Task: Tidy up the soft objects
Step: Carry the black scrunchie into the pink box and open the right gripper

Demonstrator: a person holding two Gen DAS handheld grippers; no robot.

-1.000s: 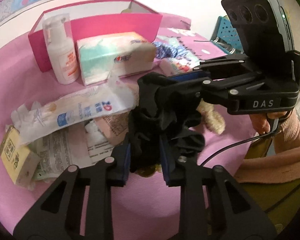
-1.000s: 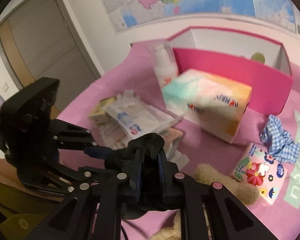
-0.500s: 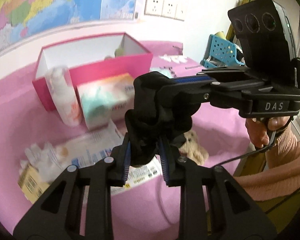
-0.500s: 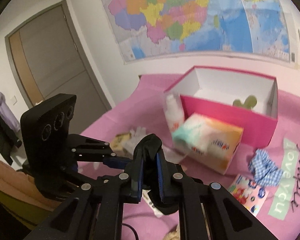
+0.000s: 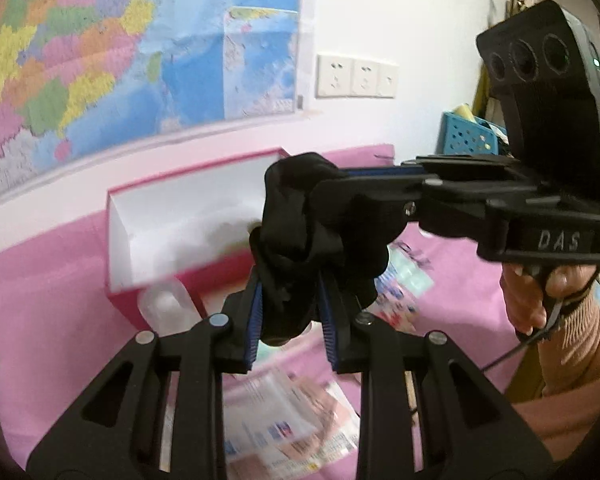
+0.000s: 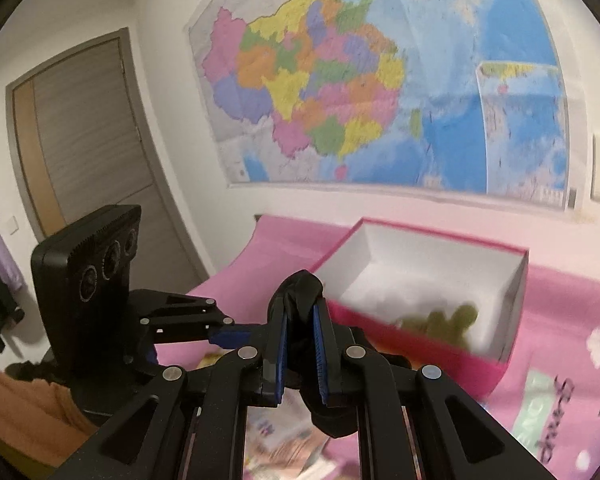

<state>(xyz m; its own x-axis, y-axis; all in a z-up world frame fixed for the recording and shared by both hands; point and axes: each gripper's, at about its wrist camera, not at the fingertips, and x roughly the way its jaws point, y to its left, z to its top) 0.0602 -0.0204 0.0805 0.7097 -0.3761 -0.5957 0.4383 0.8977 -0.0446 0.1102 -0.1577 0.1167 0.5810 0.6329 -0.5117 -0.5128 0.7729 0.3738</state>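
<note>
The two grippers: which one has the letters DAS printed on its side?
The right gripper, seen in the left wrist view; it reaches in from the right, shut on the black scrunchie. The left gripper shows no lettering.

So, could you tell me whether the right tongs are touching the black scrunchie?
Touching: the right wrist view shows the right tongs clamped on the black scrunchie.

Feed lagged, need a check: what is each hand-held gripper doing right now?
Left hand-held gripper: closed on the black scrunchie.
Right hand-held gripper: closed on the same scrunchie.

Coloured wall map [image 6: 364, 92], grey door [image 6: 84, 136], white wall sockets [image 5: 355, 77], blue perforated basket [image 5: 466, 135]
</note>
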